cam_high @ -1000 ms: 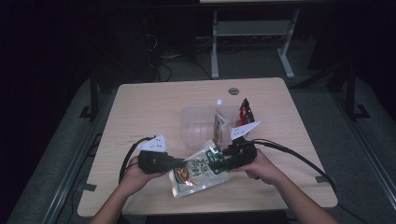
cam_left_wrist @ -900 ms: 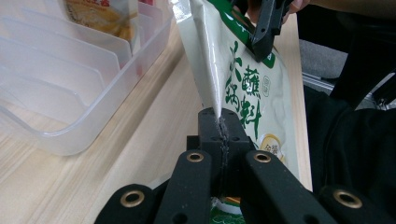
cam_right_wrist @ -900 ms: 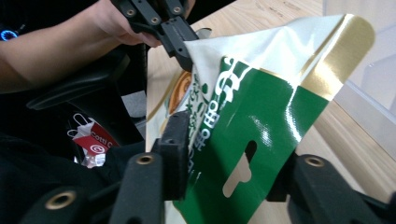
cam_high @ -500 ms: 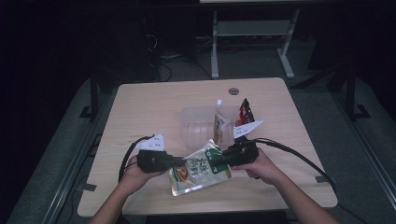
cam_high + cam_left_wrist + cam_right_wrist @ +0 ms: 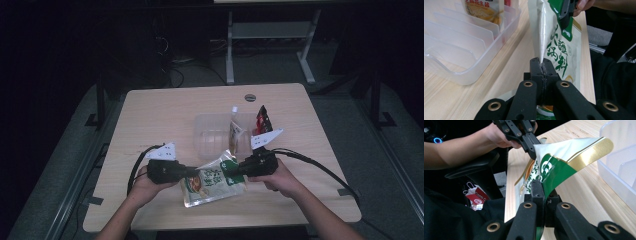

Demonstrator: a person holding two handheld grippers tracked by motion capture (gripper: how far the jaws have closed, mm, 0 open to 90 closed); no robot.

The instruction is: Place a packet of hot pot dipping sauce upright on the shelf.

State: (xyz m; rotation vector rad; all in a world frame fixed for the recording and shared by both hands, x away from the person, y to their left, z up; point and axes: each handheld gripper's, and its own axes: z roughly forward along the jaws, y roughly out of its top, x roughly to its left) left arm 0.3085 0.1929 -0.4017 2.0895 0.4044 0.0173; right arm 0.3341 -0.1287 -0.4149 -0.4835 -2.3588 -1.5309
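A green-and-white snack pouch [image 5: 212,182] hangs between my two grippers just above the table's front edge. My left gripper [image 5: 192,173] is shut on its white side seam [image 5: 541,53], jaws pressed together on the film. My right gripper [image 5: 228,170] has just been closing and now pinches the pouch's green top corner [image 5: 554,173]. In the left gripper view the right gripper [image 5: 566,15] clamps the pouch's far end. The right gripper view has the left gripper [image 5: 531,145] on the pouch's opposite edge. The pouch [image 5: 574,152] bows between them.
A clear plastic rack with dividers [image 5: 212,131] stands just behind the pouch, mid-table. A yellow-white pouch [image 5: 234,132] and a red-black one [image 5: 262,120] stand in it. Cables trail from both grippers. A table leg frame [image 5: 270,35] stands on the floor beyond.
The right gripper's jaws have drawn together on the pouch's green corner. Both hands and the pouch stay where they were.
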